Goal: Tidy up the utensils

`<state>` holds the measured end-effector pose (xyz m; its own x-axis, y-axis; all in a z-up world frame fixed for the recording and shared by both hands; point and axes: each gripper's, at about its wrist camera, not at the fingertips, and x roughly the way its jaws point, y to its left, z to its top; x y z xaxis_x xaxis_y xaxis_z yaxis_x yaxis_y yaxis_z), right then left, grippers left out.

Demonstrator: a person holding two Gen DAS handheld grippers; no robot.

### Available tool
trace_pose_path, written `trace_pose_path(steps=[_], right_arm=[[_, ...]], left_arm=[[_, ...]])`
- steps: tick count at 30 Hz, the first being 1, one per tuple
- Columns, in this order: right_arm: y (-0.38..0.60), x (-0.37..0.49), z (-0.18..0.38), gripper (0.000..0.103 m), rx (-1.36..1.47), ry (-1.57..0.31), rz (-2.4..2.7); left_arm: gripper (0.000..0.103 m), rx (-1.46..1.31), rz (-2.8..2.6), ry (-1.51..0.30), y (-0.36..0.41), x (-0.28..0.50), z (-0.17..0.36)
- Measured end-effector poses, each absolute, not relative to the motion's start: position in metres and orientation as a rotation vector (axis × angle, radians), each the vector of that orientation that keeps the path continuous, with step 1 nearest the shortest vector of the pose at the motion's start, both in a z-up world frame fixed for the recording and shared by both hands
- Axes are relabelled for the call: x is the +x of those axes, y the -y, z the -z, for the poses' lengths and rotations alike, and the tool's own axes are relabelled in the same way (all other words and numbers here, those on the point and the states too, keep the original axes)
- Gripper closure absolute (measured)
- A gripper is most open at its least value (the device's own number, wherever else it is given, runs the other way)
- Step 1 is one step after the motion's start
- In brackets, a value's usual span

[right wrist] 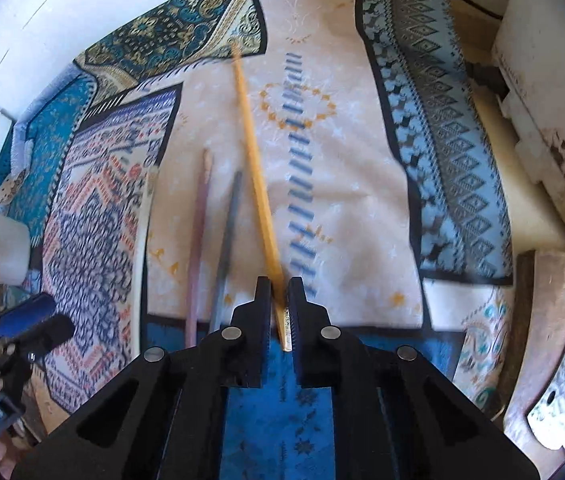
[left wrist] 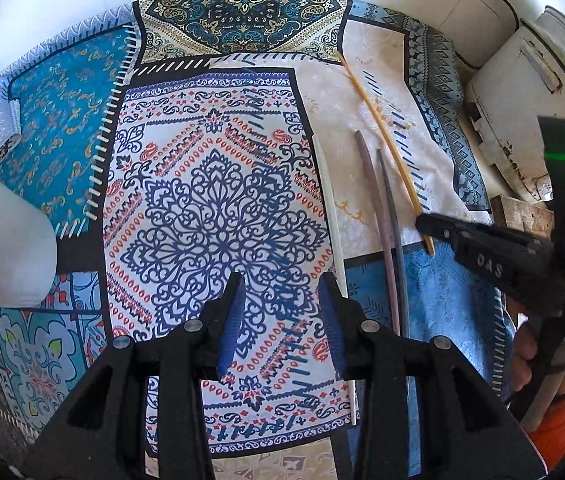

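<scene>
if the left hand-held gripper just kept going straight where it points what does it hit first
Probably only the patterned cloth: the left hand-held gripper is open, nothing lies between or ahead of its fingers. The white stick lies just to the right, likely missed. Depth is unclear.

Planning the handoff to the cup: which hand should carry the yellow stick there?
Right. The right gripper is shut on the yellow stick. The left gripper is open and holds nothing, though it is nearer the white cup.
</scene>
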<state>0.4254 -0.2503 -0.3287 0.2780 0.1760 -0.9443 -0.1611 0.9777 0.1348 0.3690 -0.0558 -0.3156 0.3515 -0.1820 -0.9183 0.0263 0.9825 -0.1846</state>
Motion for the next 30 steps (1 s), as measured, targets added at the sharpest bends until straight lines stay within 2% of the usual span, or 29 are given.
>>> trace_pose_path(steps=[14,16,18,20,25,30], right_arm=[[0.255,0.322,0.335,0.096,-0.084,-1.358,-0.319],[0.256,0.329,0.332,0.096,-0.085,-1.363,-0.318],[0.257,0.336,0.327,0.09,-0.055,-1.352,-0.3],[0.26,0.347,0.32,0.078,-0.02,-1.327,-0.277],[0.259,0.387,0.317,0.077,-0.015,-1.276,-0.221],[0.239,0.425,0.331,0.077,-0.003,-1.302,-0.171]], left_arm=[[0.066,-0.079,0.188,-1.228,0.063,0.367,0.324],[0.066,-0.071,0.195,-1.23,0.063,0.369,0.325],[0.066,-0.072,0.197,-1.232,0.062,0.37,0.326],[0.066,-0.077,0.197,-1.234,0.059,0.371,0.327],[0.066,-0.08,0.188,-1.248,0.051,0.372,0.332],[0.066,-0.099,0.186,-1.261,0.044,0.375,0.337]])
